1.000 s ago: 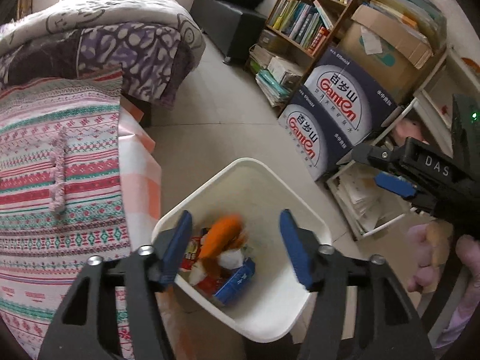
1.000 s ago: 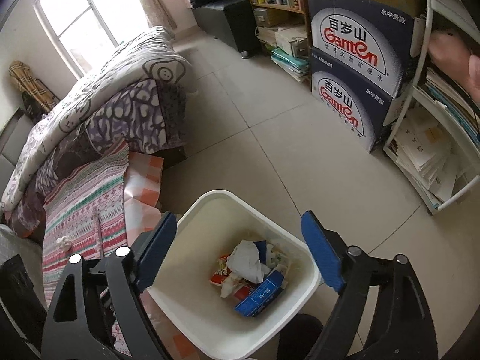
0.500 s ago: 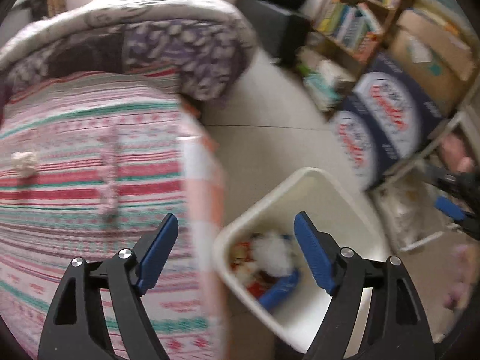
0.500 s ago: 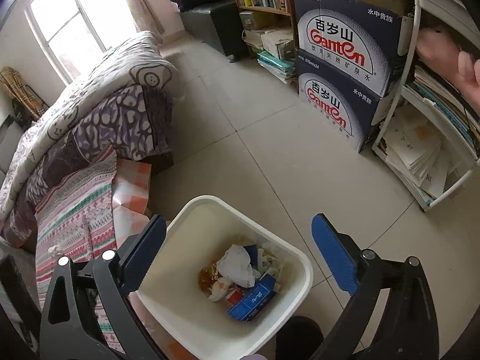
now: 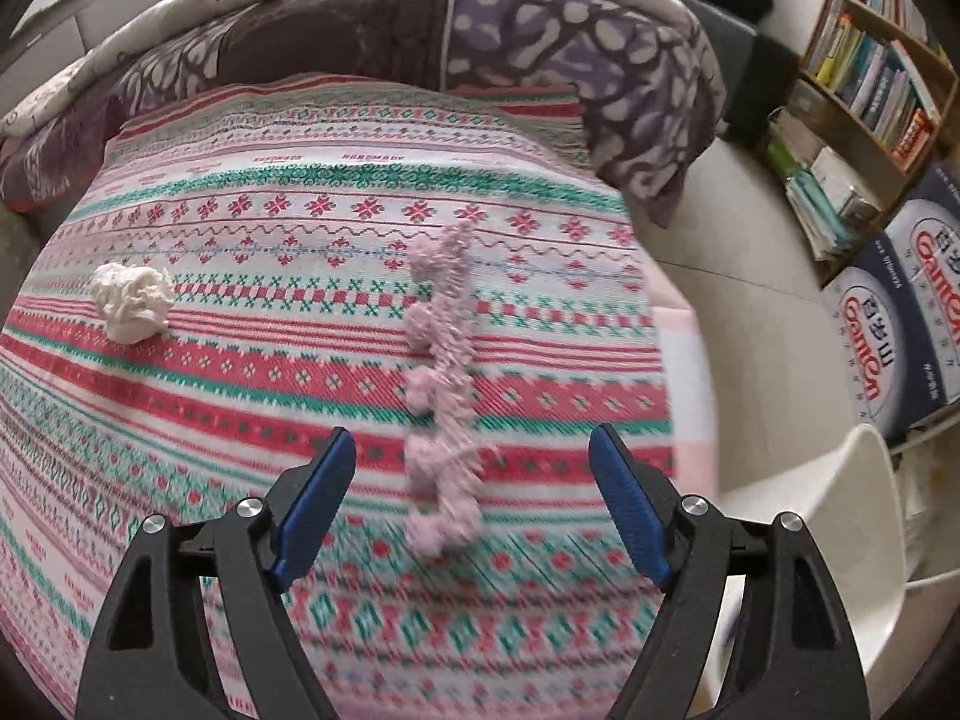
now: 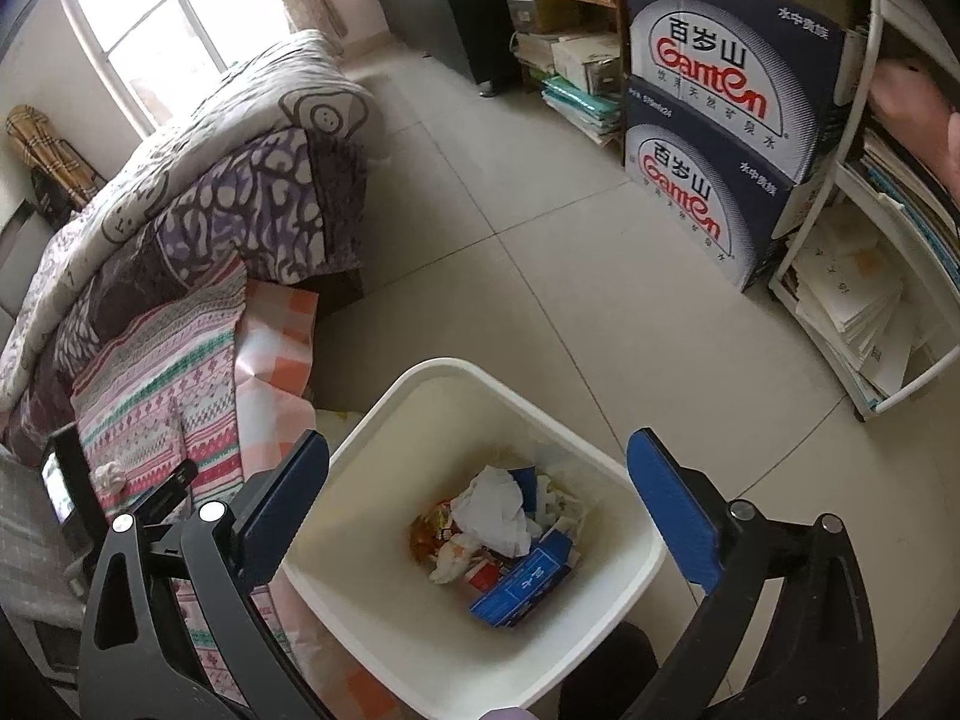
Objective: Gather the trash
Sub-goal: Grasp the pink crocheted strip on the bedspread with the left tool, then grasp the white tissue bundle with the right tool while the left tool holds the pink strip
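Note:
A crumpled white tissue lies on the striped patterned blanket of the bed, up and to the left of my left gripper. That gripper hangs open over the blanket, tilted down, with a pink knitted strip lying beneath its jaws. The white trash bin shows at the right edge of this view. My right gripper is open above the bin, holding nothing. Inside the bin are white paper, a blue carton and wrappers. The tissue also appears far left.
A purple and white quilt is piled at the bed's far end. Two stacked Ganten boxes, bookshelves and a white rack of papers line the right side. A person's hand is near the rack. Tiled floor lies between.
My left gripper swung from over the bin to over the bed, and its jaws widened; the orange item once between them is gone. The right gripper's jaws opened a little wider over the bin.

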The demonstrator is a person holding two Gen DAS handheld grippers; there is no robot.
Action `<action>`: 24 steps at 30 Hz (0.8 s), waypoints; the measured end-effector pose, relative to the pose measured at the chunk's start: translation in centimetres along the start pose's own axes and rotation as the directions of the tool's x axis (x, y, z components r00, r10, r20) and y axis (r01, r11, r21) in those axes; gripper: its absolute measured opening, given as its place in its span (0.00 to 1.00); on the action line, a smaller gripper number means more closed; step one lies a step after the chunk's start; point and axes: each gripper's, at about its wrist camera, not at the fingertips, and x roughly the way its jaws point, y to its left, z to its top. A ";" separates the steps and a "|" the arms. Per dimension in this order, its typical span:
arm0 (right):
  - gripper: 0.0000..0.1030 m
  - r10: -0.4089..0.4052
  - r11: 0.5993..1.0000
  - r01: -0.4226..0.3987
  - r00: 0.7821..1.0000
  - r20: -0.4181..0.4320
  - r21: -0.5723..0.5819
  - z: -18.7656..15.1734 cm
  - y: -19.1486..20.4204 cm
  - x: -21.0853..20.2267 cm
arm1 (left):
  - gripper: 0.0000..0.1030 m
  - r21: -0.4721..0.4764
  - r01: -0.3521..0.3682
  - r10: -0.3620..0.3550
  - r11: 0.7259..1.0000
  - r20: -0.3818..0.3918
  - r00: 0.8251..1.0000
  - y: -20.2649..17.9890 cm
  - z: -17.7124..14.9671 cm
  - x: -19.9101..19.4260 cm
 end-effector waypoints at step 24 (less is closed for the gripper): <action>0.93 0.067 0.930 -0.083 0.996 -0.058 -0.358 -5.8 17.3 4.9 | 0.26 -0.026 0.032 -0.028 0.999 0.137 0.990 14.7 -3.1 -10.3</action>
